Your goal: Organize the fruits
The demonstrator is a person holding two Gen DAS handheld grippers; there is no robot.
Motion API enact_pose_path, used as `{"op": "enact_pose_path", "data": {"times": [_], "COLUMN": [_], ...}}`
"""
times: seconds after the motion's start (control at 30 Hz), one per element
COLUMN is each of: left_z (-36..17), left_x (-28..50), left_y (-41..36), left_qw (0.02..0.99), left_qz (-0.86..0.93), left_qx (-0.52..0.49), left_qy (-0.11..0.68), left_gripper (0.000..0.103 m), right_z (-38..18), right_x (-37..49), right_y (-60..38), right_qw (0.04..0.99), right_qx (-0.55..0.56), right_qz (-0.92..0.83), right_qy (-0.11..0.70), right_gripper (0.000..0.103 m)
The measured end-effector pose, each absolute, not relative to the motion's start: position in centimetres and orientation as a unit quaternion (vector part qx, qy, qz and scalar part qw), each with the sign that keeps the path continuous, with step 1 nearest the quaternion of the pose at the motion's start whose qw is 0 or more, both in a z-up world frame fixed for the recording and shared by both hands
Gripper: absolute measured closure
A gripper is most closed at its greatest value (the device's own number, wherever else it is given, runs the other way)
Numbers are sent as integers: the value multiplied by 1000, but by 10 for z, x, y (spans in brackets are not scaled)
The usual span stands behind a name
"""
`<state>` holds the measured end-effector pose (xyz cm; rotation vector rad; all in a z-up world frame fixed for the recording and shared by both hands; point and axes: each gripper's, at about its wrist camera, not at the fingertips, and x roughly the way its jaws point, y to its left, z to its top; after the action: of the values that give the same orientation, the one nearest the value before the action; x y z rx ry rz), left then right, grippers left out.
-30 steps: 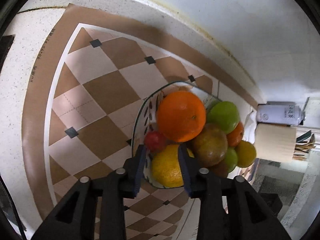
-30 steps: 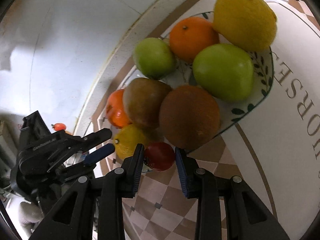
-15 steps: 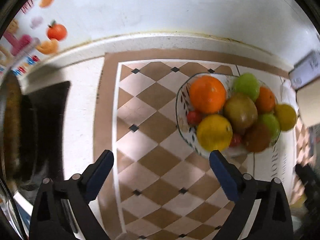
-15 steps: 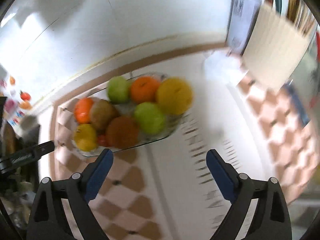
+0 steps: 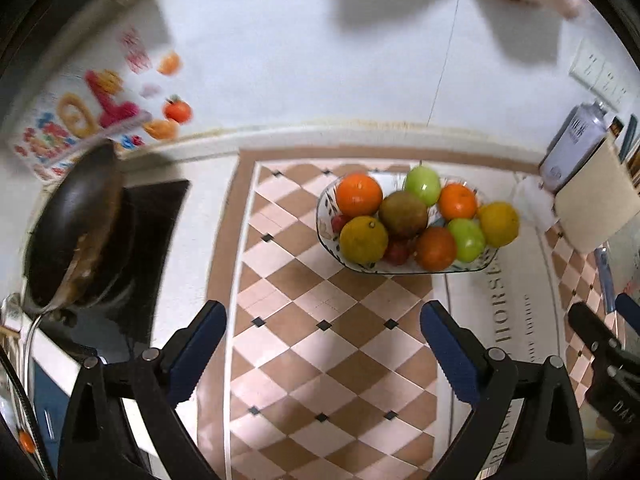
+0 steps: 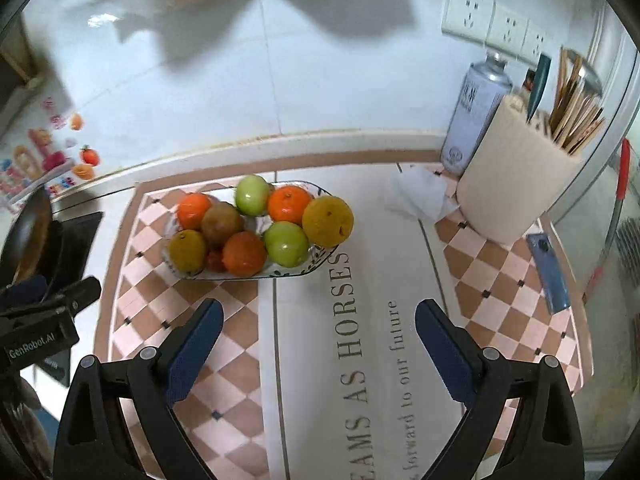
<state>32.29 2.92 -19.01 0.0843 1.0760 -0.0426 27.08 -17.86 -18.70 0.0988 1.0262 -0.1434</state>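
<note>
Both tongs stand released and empty, jaws spread wide, held back on the near side of the bench over the brown-and-cream checked mat [image 5: 320, 320]. The left tongs [image 5: 323, 326] and right tongs [image 6: 315, 326] touch nothing; each hangs well apart from the fruit.

The fruit is gathered in one place: an oval glass dish with a leaf-patterned rim [image 5: 326, 236], resting on the far part of the mat, near the wall. In it, as counted from the left wrist view: a large orange [image 5: 359, 195] at far left, a yellow-green citrus [image 5: 363, 240] in front of it, a brown round fruit [image 5: 403, 215] at centre, a green apple [image 5: 422, 185] at the far edge, a small orange mandarin [image 5: 457, 201], a second green apple [image 5: 466, 239], a dark orange fruit [image 5: 435, 248] at the near edge, and a yellow citrus [image 5: 499, 224] at the right end, which overhangs the rim. Small red fruits [image 5: 397, 251] sit low between the larger pieces.

No loose fruit shows on the mat or the bare bench in either view. Judgement: the gathering is complete or very nearly so; nothing visible is left to collect. The yellow citrus at the right end looks the least secure and may warrant reseating.

Also present: a dark frying pan [image 5: 76, 224] on the hob at left, a cream utensil holder [image 6: 516, 192] and a pale spray can [image 6: 476, 116] at far right
</note>
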Motion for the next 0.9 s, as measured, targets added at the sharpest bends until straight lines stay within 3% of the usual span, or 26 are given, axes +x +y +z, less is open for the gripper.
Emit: {"op": "enact_pose_path", "data": {"times": [0.57, 0.9], "left_z": [-66, -29], "left_x": [116, 38], "left_y": [33, 55], "left_qw": [916, 927], "left_qz": [1, -5], "left_qx": [8, 16], "left_qy": [400, 374], "left_gripper": [4, 4], "right_z": [-55, -2], "right_x": [72, -16], "right_y": [-179, -161], "right_qw": [914, 930], "right_qx": [20, 21], "right_qz": [-6, -1], "right_qy": [406, 366], "right_gripper": [4, 4]}}
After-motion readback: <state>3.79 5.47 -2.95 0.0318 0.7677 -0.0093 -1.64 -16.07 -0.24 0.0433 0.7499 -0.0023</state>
